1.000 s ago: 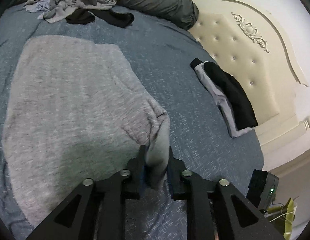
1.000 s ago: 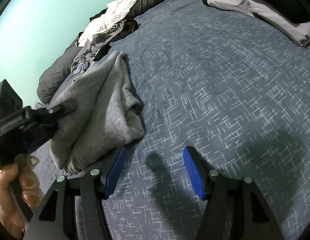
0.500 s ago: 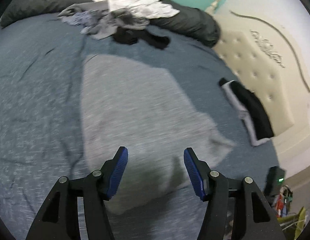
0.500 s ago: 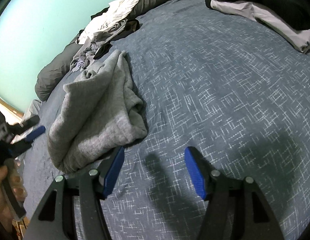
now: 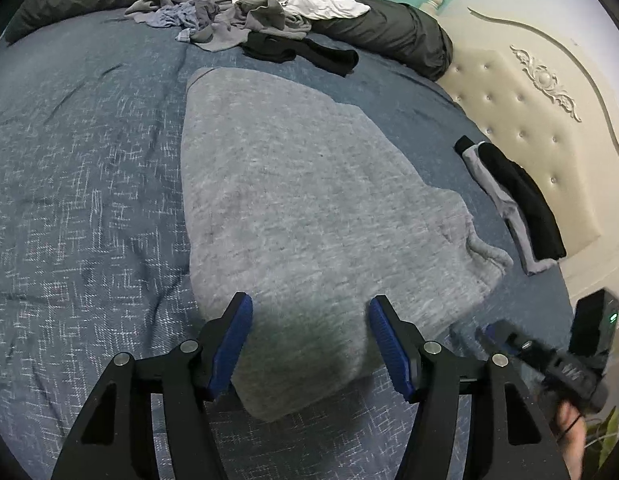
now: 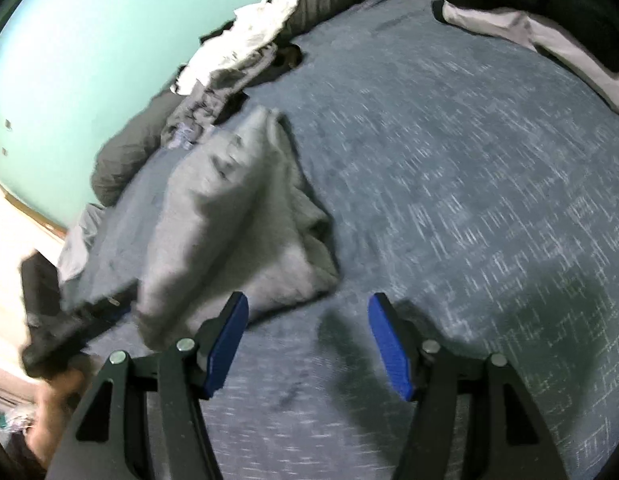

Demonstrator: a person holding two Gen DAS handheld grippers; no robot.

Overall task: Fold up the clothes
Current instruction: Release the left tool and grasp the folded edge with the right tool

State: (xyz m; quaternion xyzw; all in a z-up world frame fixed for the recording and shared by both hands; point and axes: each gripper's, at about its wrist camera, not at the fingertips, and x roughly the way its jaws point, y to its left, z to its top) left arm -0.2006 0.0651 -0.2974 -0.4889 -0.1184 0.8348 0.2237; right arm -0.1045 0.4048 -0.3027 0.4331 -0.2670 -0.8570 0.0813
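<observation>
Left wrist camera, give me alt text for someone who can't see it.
A partly folded grey garment lies on a blue bedspread, with the open left gripper above its near edge. Unfolded clothes are piled at the far side; a folded black-and-grey garment lies right.

Two close downward views, shared bed

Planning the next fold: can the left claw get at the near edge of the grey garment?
Probably yes. The left claw is open above the grey garment, whose near edge lies between its fingers, uncovered.
</observation>
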